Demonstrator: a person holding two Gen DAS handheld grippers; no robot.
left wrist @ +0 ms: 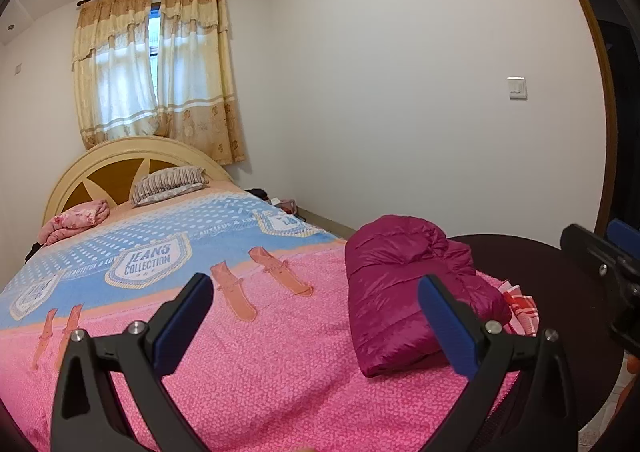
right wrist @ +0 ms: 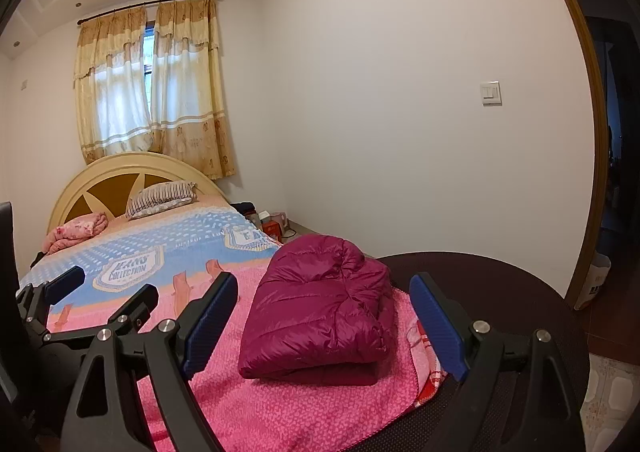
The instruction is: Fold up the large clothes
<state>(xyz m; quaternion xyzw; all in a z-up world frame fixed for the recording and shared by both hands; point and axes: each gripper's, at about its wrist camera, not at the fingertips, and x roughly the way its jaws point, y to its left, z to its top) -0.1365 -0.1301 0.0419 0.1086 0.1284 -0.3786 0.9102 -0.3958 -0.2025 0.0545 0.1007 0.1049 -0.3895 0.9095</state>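
Magenta puffer jacket [right wrist: 320,308] folded into a thick rounded bundle, glossy quilted nylon with puffy channels, layered edges stacked at the near side; same bundle in left wrist view [left wrist: 408,292]. It sits on the foot end of the bed, right-hand corner, resting on a pink nubby terry-like bedspread [right wrist: 280,404] that turns blue with white dots and "JEANS COLLECTION" badge prints farther up. Red-and-white checked cloth [left wrist: 520,308] peeks out just beside the jacket's right edge, partly under it. Dark round curved surface [right wrist: 500,292] just behind and right of the bundle, matte, can't tell what it is. Left gripper [left wrist: 316,328]: jaws spread wide, blue textured pads, black plastic arms with silver screws, holding nothing, hovering above the bedspread left of the jacket; also seen from the right wrist at far left. Right gripper [right wrist: 324,328]: jaws equally wide apart, nothing gripped, the jacket framed between the pads but not touched. Far end: cream arched headboard [left wrist: 132,160] with brown wedge-shaped panels, striped pillow [left wrist: 168,184], crumpled pink floral blanket [left wrist: 76,220]. Yellow floral curtains [left wrist: 160,64] on a dark rod, plain white wall with a white light switch [left wrist: 517,88], wood door frame at right.
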